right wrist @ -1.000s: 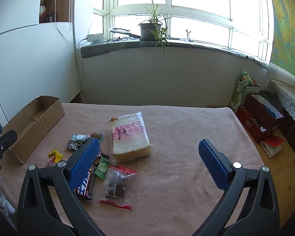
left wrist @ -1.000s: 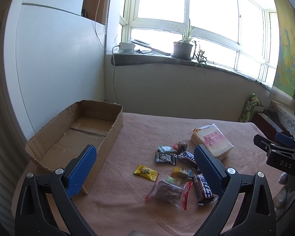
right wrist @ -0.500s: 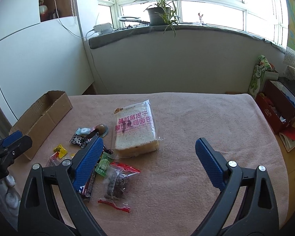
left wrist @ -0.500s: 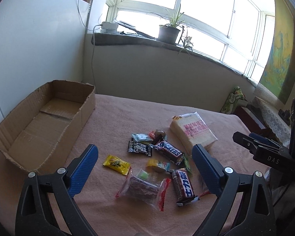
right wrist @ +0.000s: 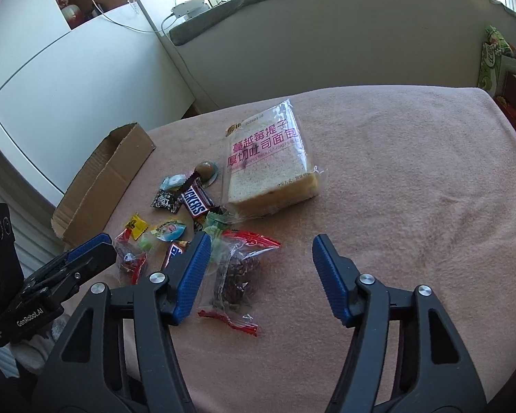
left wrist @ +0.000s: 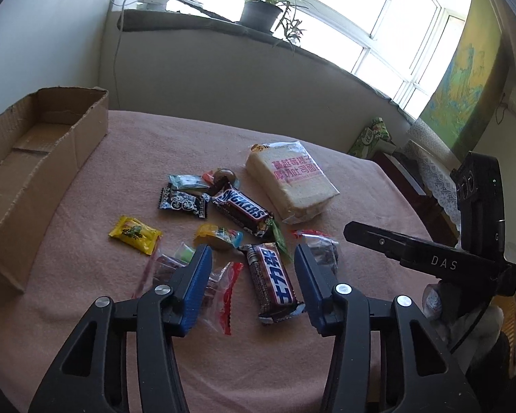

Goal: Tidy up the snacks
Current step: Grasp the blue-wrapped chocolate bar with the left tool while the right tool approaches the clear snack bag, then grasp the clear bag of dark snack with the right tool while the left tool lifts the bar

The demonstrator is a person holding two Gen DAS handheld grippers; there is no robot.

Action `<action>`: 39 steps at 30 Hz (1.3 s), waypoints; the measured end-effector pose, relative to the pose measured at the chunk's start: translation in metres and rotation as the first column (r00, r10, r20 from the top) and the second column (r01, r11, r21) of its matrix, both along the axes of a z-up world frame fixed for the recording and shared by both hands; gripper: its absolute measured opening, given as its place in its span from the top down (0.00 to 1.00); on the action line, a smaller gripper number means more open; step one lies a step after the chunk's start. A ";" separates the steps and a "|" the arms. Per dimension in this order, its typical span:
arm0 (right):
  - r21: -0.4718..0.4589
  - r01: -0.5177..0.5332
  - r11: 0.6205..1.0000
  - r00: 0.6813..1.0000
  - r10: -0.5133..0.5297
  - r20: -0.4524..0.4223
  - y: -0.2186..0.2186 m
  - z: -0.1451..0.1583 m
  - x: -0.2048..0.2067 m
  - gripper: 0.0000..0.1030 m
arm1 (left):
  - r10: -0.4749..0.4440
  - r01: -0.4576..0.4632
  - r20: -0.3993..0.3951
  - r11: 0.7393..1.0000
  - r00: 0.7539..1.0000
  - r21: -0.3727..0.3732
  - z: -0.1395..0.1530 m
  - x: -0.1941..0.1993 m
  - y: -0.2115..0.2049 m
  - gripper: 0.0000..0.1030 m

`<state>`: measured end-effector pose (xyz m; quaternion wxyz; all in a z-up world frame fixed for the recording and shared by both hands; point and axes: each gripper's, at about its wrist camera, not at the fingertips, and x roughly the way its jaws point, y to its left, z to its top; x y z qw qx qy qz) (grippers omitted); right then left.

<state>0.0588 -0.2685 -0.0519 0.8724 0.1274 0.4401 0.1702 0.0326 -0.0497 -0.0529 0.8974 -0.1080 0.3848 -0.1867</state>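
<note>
Several snacks lie on a pink-clothed table (left wrist: 154, 144). My left gripper (left wrist: 253, 261) is open, its fingers on either side of a brown chocolate bar with blue-white lettering (left wrist: 271, 280). Beyond it lie a Snickers bar (left wrist: 242, 210), a bagged toast loaf (left wrist: 290, 180), a yellow candy (left wrist: 134, 234) and a clear red-edged bag (left wrist: 203, 285) under the left finger. My right gripper (right wrist: 259, 251) is open above a clear bag of dark snacks (right wrist: 235, 272), just right of it. The toast loaf (right wrist: 268, 168) lies beyond. The left gripper also shows in the right wrist view (right wrist: 86, 251).
An open cardboard box (left wrist: 31, 158) sits at the table's left edge, also in the right wrist view (right wrist: 103, 175). The right gripper's body (left wrist: 430, 258) shows at the right of the left wrist view. A windowsill with a potted plant (left wrist: 258, 13) lies behind.
Both grippers have moved forward and down toward the snack pile. The left gripper's fingers have narrowed and now stand on either side of the chocolate bar.
</note>
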 end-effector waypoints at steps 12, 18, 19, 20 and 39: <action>-0.028 -0.068 0.997 0.997 0.067 -0.042 0.030 -0.018 -0.004 0.49 | -0.058 0.063 -0.040 0.990 0.998 0.123 -0.020 0.003 -0.034 0.59; -0.039 -0.082 0.996 0.995 0.079 -0.065 0.037 -0.029 0.003 0.52 | -0.062 0.069 -0.046 0.984 0.997 0.163 -0.027 0.009 -0.039 0.59; -0.041 -0.085 0.996 0.994 0.082 -0.069 0.037 -0.030 0.005 0.52 | -0.062 0.069 -0.049 0.983 0.997 0.167 -0.029 0.010 -0.039 0.59; -0.044 -0.088 0.995 0.994 0.084 -0.072 0.038 -0.031 0.006 0.52 | -0.060 0.068 -0.053 0.983 0.997 0.171 -0.031 0.011 -0.040 0.59; -0.054 -0.091 0.994 0.994 0.087 -0.066 0.038 -0.031 0.002 0.63 | -0.039 0.047 -0.051 0.985 0.998 0.165 -0.039 0.018 -0.039 0.74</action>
